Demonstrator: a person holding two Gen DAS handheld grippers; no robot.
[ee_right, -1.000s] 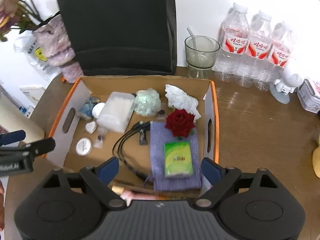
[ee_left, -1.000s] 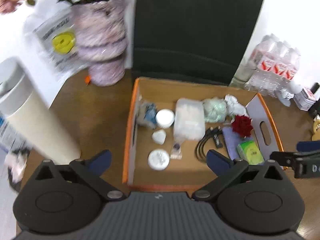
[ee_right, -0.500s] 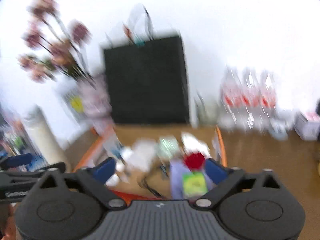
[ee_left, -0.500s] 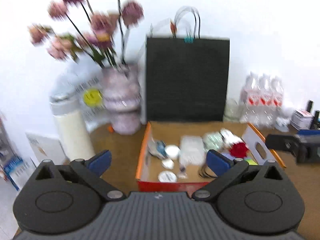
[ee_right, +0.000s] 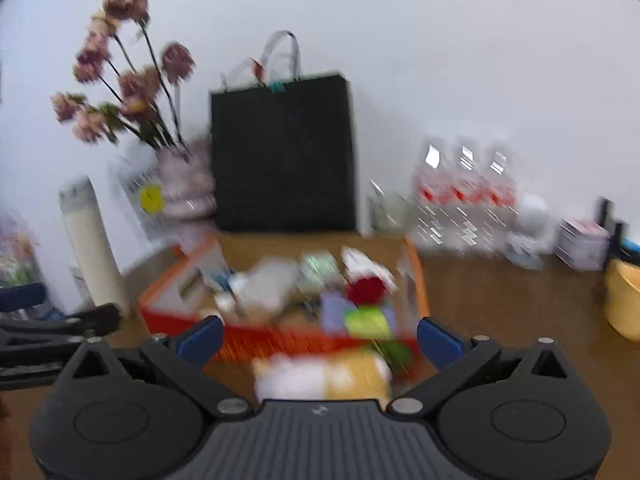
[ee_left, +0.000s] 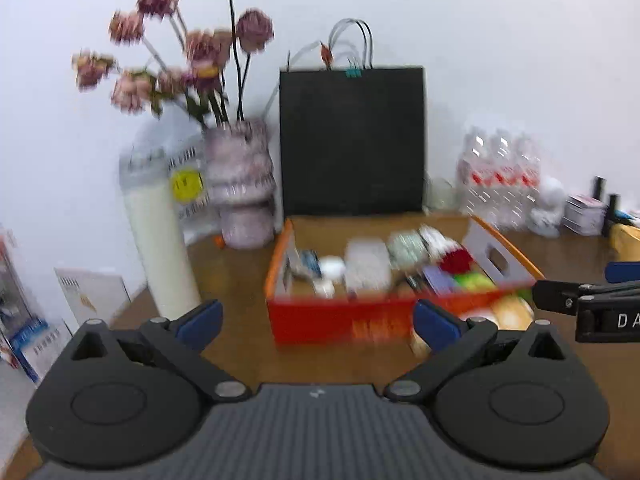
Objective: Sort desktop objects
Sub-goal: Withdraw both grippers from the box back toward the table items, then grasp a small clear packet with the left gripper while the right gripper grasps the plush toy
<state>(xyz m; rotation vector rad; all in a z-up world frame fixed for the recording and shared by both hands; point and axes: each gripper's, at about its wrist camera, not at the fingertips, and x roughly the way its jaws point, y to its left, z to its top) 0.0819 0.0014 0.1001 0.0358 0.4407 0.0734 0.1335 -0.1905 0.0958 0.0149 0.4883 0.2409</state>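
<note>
Orange-rimmed box [ee_left: 400, 316] on worktop [ee_left: 236, 280] looks full; both views blurred. Left tool [ee_left: 316, 322] and right tool [ee_right: 320, 338] apart, empty. We advise steadying before choosing a target.

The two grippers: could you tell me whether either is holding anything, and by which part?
Nothing is held. The left gripper and the right gripper are both open, nothing between their fingers, short of the orange box.

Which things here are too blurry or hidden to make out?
- Small items in the box: motion blur in both views.
- Pale yellowish lump before the box: smeared in the right view, partly behind the left gripper in the left view.
- Bottle labels: blurred, unreadable.
- Yellow container: cut off by the right view's edge.
</note>
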